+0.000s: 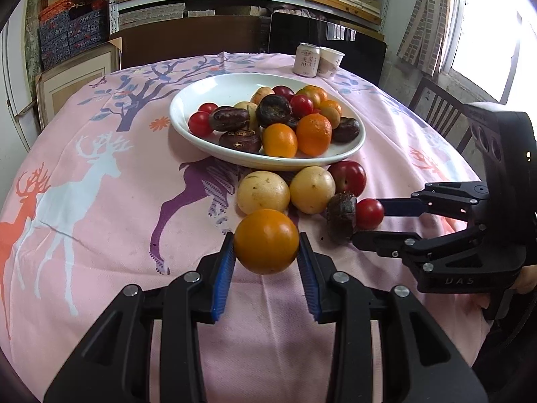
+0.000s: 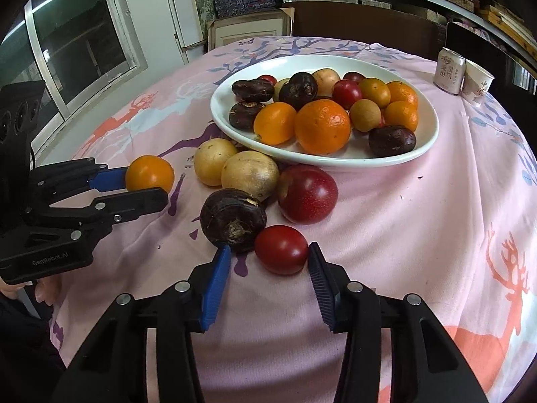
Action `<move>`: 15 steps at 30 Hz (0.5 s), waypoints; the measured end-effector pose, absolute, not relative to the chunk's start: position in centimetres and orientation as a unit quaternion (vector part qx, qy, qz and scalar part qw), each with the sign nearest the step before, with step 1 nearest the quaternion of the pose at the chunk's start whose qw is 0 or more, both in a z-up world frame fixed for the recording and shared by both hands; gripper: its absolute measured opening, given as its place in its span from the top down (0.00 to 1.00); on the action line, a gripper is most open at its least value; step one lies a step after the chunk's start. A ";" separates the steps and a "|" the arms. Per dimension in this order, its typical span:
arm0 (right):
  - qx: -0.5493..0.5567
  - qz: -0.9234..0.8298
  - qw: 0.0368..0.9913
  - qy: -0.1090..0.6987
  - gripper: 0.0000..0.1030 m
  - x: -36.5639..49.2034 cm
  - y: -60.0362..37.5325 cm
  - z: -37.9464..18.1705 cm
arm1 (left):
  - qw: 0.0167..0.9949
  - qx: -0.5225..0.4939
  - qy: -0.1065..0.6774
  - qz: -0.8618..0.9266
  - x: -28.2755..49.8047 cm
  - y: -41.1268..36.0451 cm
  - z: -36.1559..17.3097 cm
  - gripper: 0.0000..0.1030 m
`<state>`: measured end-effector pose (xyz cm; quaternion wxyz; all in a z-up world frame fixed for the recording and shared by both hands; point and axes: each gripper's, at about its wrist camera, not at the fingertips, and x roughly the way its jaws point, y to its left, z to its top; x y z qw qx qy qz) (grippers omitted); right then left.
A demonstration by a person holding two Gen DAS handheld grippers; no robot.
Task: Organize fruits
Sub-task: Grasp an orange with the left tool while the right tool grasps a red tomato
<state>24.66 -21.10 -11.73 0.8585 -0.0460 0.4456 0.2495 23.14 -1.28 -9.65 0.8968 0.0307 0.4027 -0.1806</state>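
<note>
My left gripper [image 1: 265,245] is shut on a small orange [image 1: 266,241], held just above the cloth; it also shows in the right wrist view [image 2: 150,173]. My right gripper [image 2: 270,252] is open around a cherry tomato [image 2: 281,249] that lies on the cloth, its right pad touching it; the tomato also shows in the left wrist view [image 1: 369,214]. A dark water chestnut [image 2: 232,220] sits against the tomato's left. Two yellow fruits [image 2: 250,175] and a red plum [image 2: 307,194] lie before a white plate [image 2: 426,141] piled with fruit.
A drink can [image 2: 449,70] and a paper cup [image 2: 478,82] stand at the table's far right. The round table has a pink deer-print cloth [image 2: 402,221]. Chairs [image 1: 439,110] and shelves stand beyond it.
</note>
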 end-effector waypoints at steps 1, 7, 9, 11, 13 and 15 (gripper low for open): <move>-0.044 0.250 0.859 0.444 0.62 24.6 -21.2 -11.7 | 0.897 0.031 0.402 -0.181 23.1 -1.3 -9.7 0.65; -0.027 0.246 0.864 0.438 0.70 24.0 -22.4 -11.3 | 0.896 0.032 0.405 -0.180 23.1 -1.3 -9.7 0.65; -0.021 0.241 0.866 0.437 0.70 23.8 -22.8 -11.3 | 0.897 0.034 0.404 -0.179 23.1 -1.3 -9.7 0.65; -0.016 0.239 0.869 0.432 0.70 23.4 -23.3 -11.0 | 0.897 0.035 0.403 -0.177 23.0 -1.4 -9.7 0.65; -0.010 0.235 0.872 0.429 0.70 23.1 -23.8 -10.8 | 0.898 0.036 0.402 -0.175 22.9 -1.4 -9.7 0.65; -0.003 0.233 0.873 0.428 0.70 22.8 -24.3 -10.7 | 0.898 0.037 0.402 -0.174 22.8 -1.4 -9.7 0.65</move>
